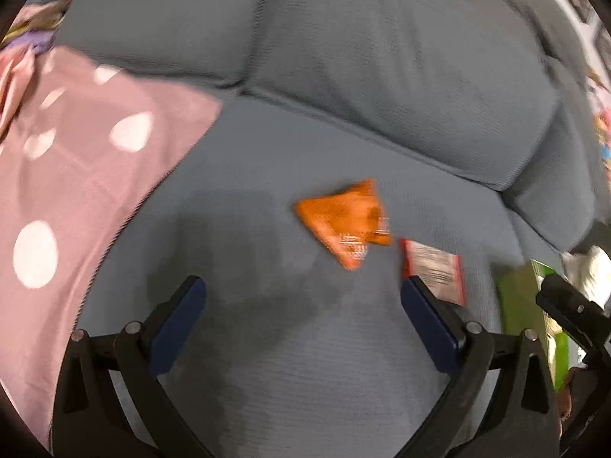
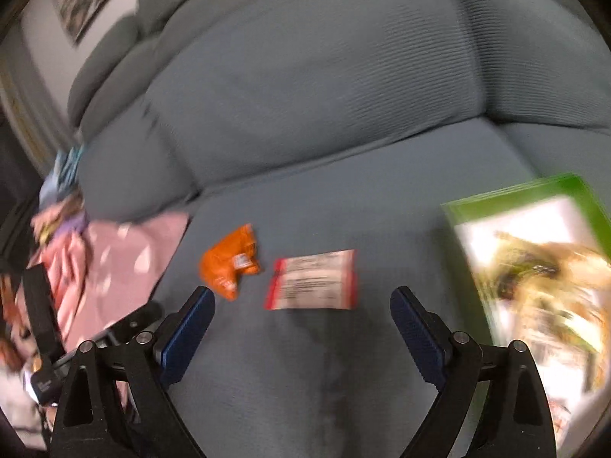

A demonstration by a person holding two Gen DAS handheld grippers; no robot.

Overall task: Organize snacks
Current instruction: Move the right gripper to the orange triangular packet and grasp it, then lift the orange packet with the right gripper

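Grey sofa (image 2: 305, 343) cushions are carrying two loose snacks: an orange packet (image 2: 229, 263) and, just beside it, a red-edged packet (image 2: 313, 280). A green box (image 2: 534, 267) is lying at the right, its contents hidden. Both the left hand-held gripper (image 1: 303, 305) and the right hand-held gripper (image 2: 301, 313) are hovering with jaws wide apart, gripping nothing.

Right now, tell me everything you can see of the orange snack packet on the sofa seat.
The orange snack packet is a small crumpled pouch of what looks like glossy foil or plastic, with white print too blurred to read. It looks sealed and lies flat, skewed, on the grey ribbed sofa seat. The red-edged white packet lies close beside it on one side, the pink spotted cloth farther off on the other. Nothing but the seat touches it; neither gripper holds it.
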